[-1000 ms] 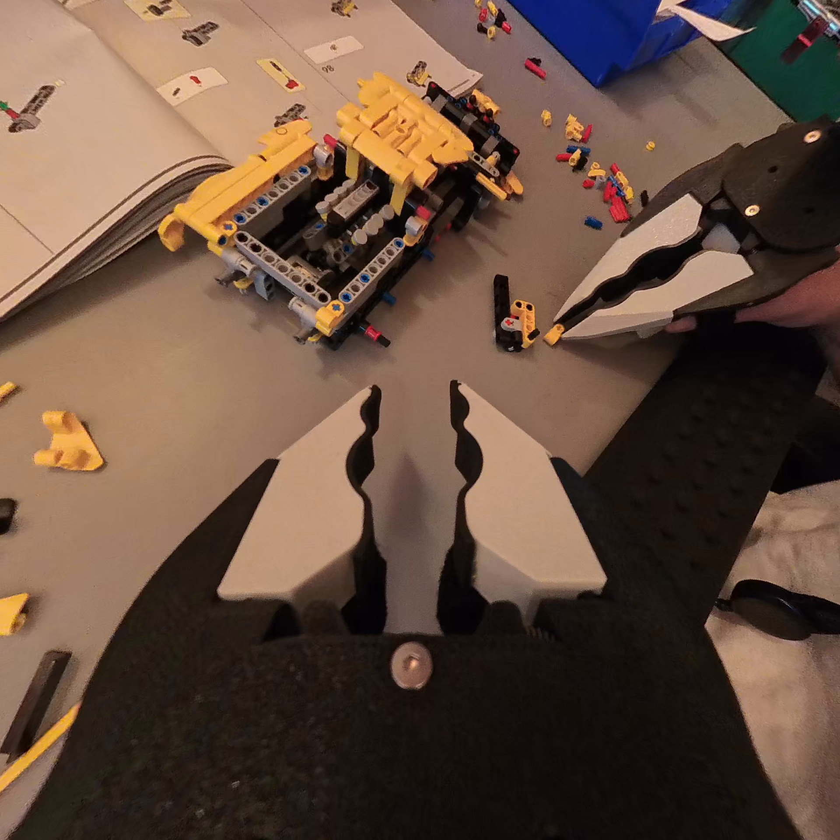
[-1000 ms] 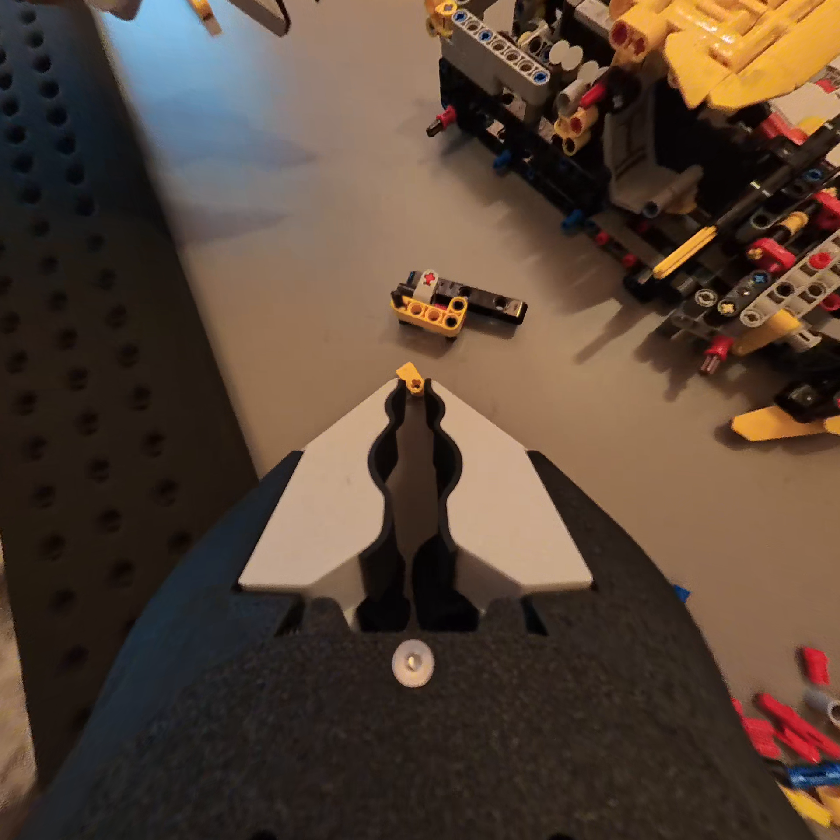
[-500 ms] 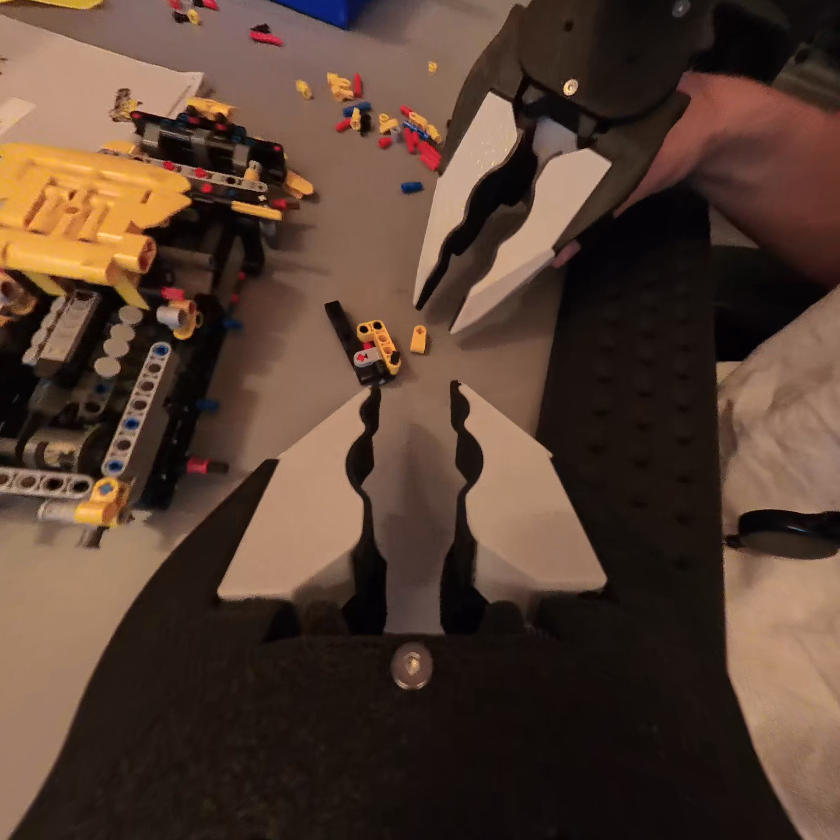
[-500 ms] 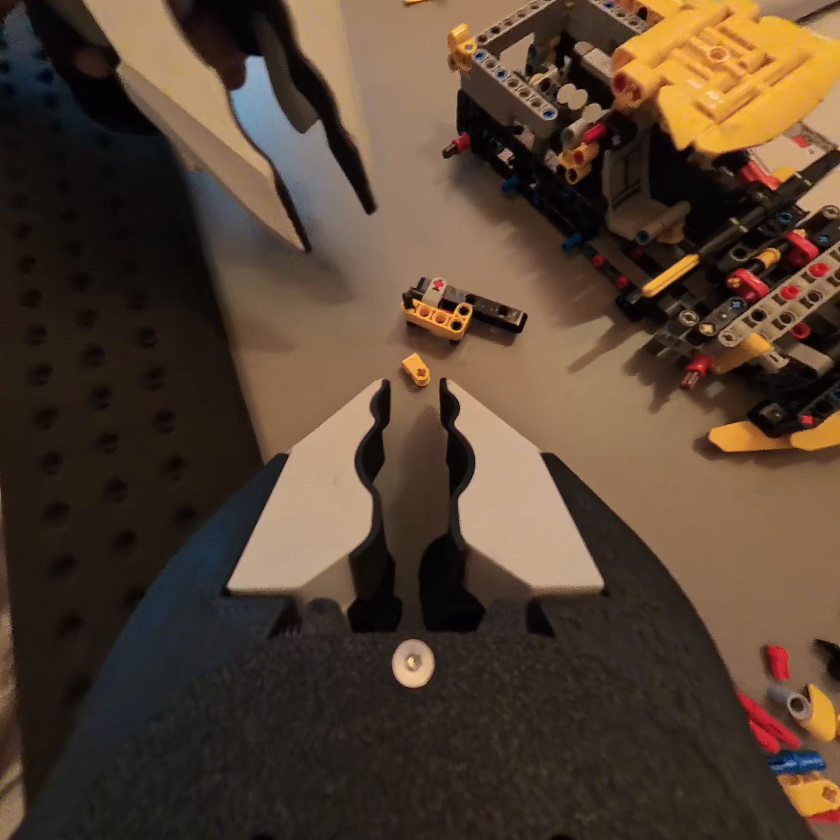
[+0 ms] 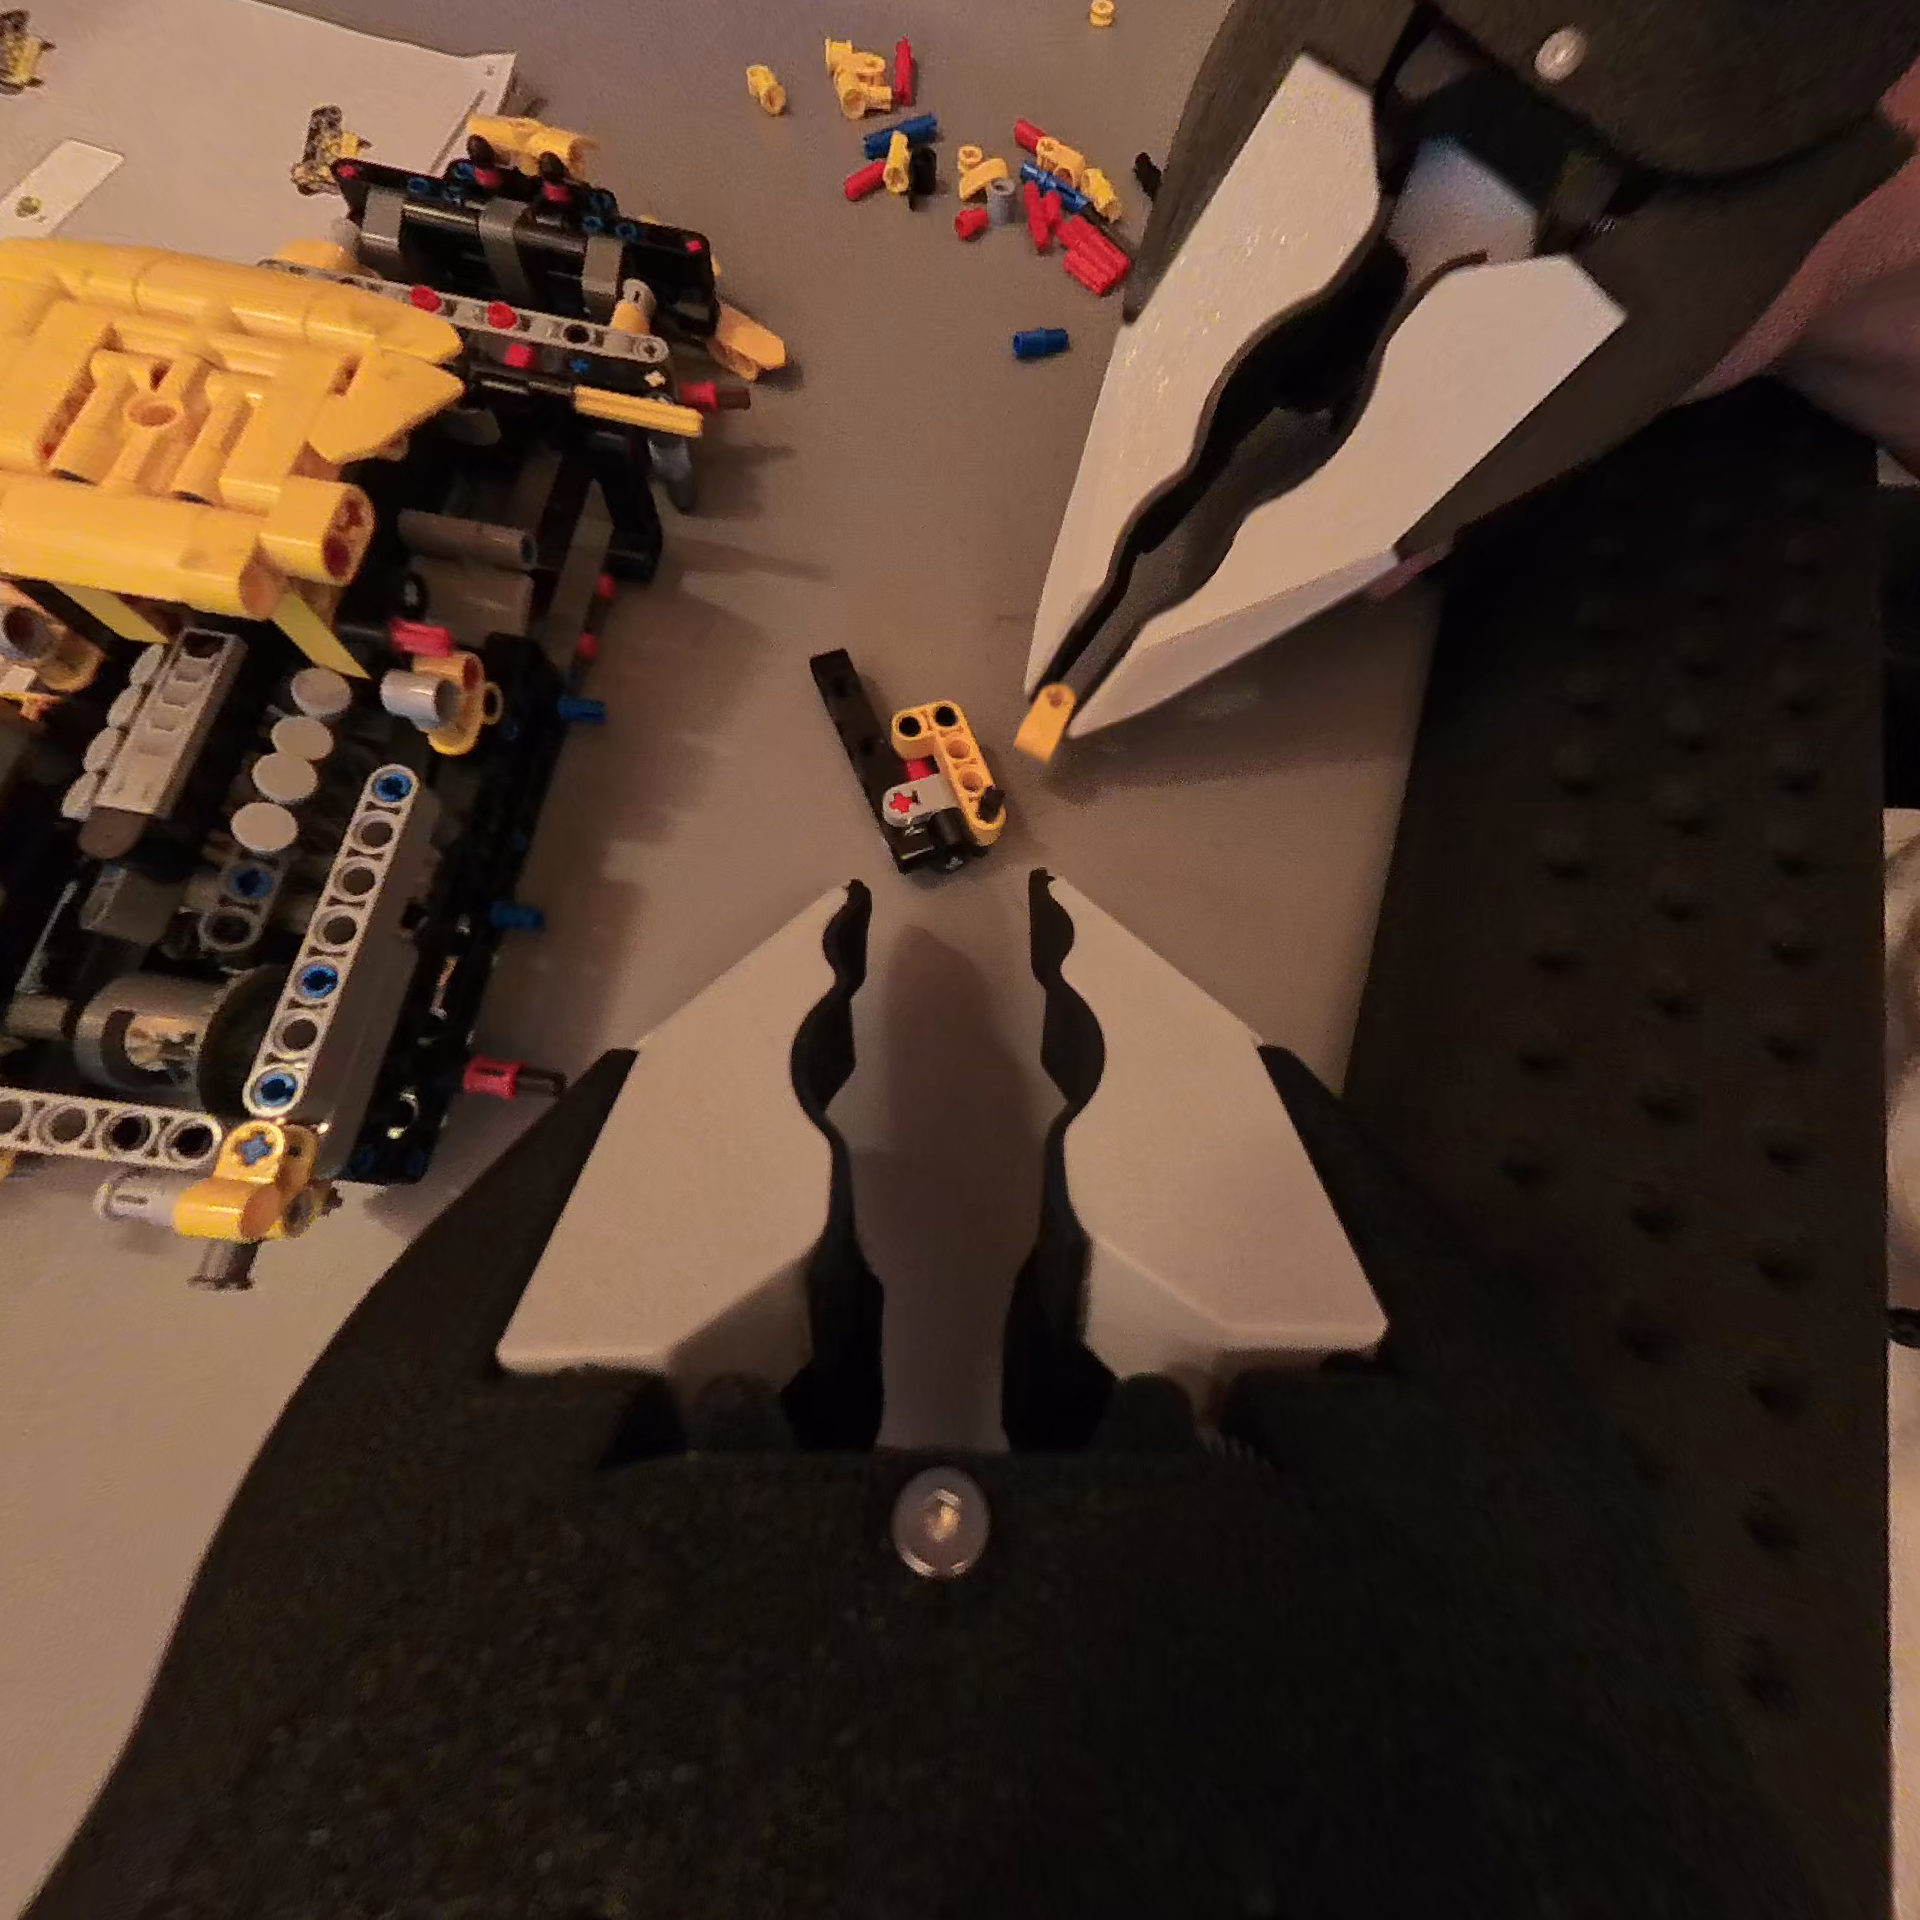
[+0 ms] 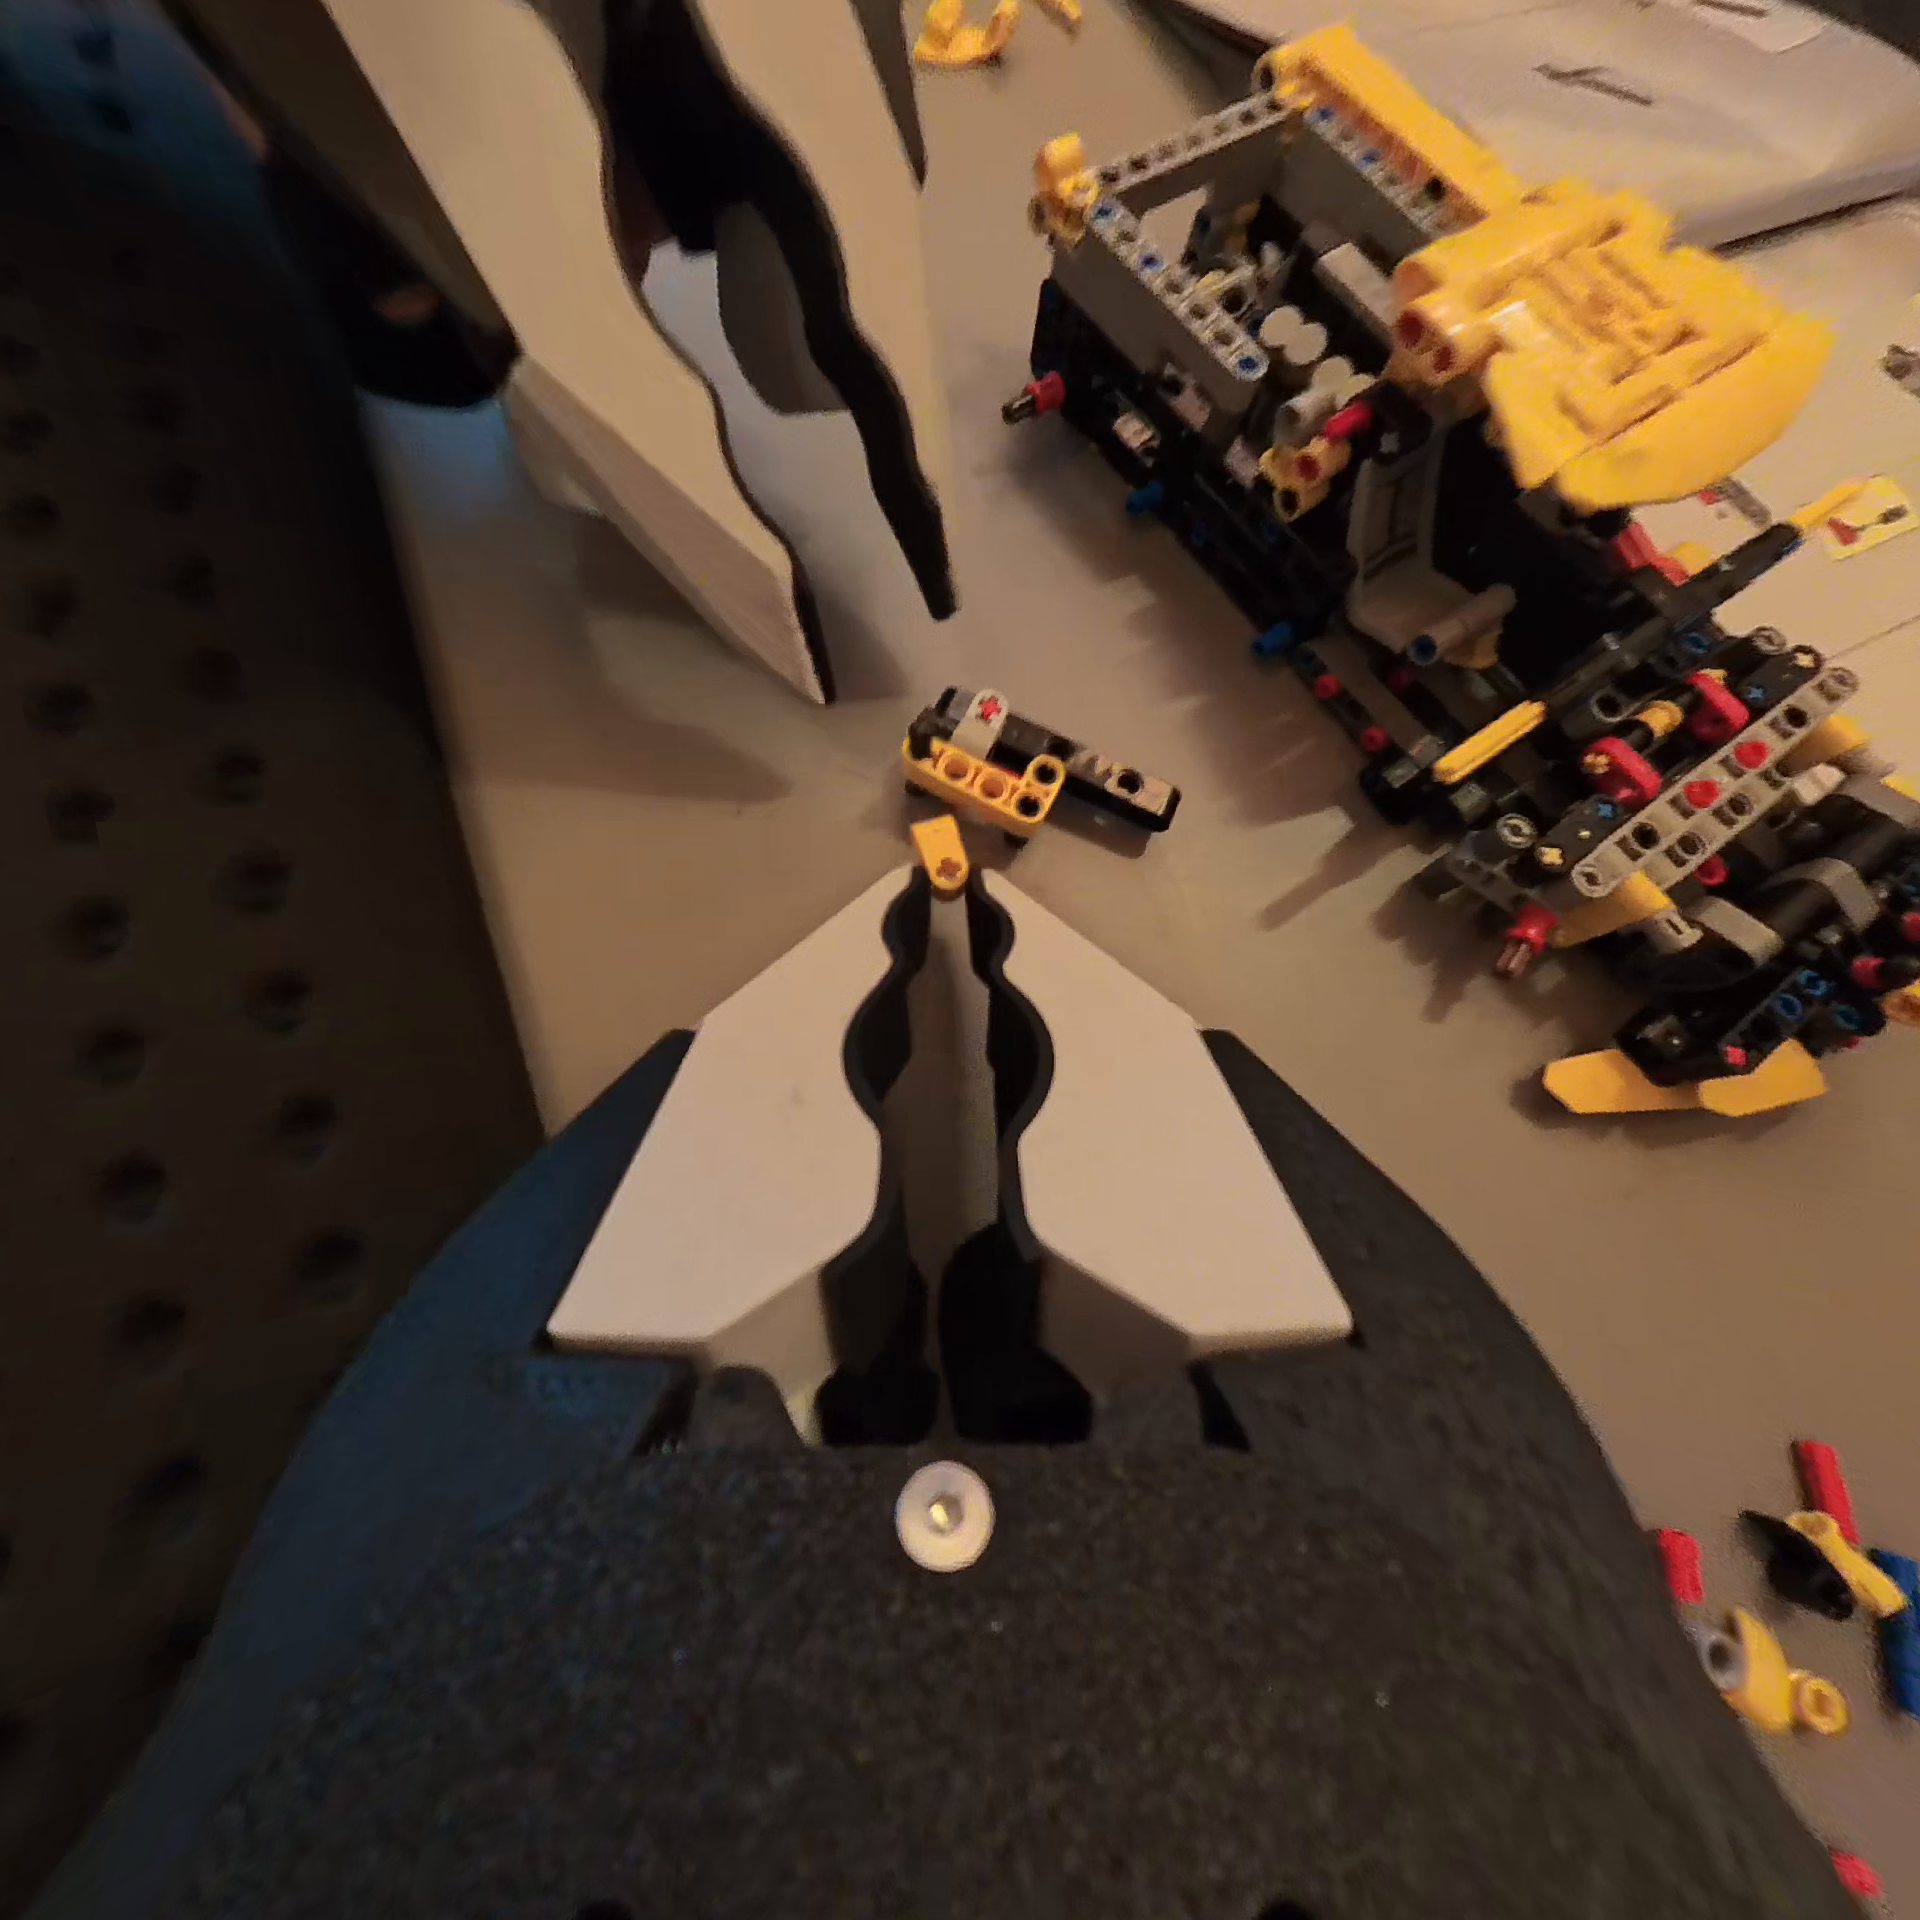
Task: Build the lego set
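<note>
The large yellow-and-black Technic vehicle model (image 5: pixel 270 644) stands on the grey table (image 5: pixel 914 488), clear of the work zone. The left gripper (image 5: pixel 943 883) hovers with jaws apart, aimed at the small black-beam-and-yellow-connector subassembly (image 5: pixel 925 774), probably to steady it. The right gripper (image 6: pixel 943 883) is clamped on a tiny yellow plastic bush (image 6: pixel 940 854), held just beside that subassembly for fitting.
</note>
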A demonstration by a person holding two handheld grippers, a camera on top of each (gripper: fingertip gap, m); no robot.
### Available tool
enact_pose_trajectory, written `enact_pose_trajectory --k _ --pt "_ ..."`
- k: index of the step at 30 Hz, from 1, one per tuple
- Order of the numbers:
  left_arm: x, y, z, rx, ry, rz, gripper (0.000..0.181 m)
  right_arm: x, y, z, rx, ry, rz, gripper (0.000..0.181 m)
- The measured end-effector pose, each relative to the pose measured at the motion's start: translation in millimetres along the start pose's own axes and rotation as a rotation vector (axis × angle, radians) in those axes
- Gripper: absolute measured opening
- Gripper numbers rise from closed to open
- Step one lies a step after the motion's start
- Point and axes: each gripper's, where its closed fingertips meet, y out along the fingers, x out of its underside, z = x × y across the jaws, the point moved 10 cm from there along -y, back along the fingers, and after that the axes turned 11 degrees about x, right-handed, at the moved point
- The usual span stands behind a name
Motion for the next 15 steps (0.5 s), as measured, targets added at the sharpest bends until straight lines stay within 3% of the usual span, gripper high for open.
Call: enact_pose_trajectory --k 4,9,11,15 --pt "-2 0 1 0.059 -0.021 0.023 0.031 -10 -4 1 0.009 0.165 0.043 0.006" --pt "-14 -17 2 0.121 -0.042 0.215 0.030 -23 -10 -7 -0.036 0.263 0.145 0.006" --pt "-13 -23 0 0.115 -0.031 0.236 0.018 -24 -10 -9 -0.007 0.252 0.149 0.006" --pt "-9 -29 -10 0.050 -0.054 0.210 0.018 -21 -2 -4 0.102 0.348 0.070 0.006"
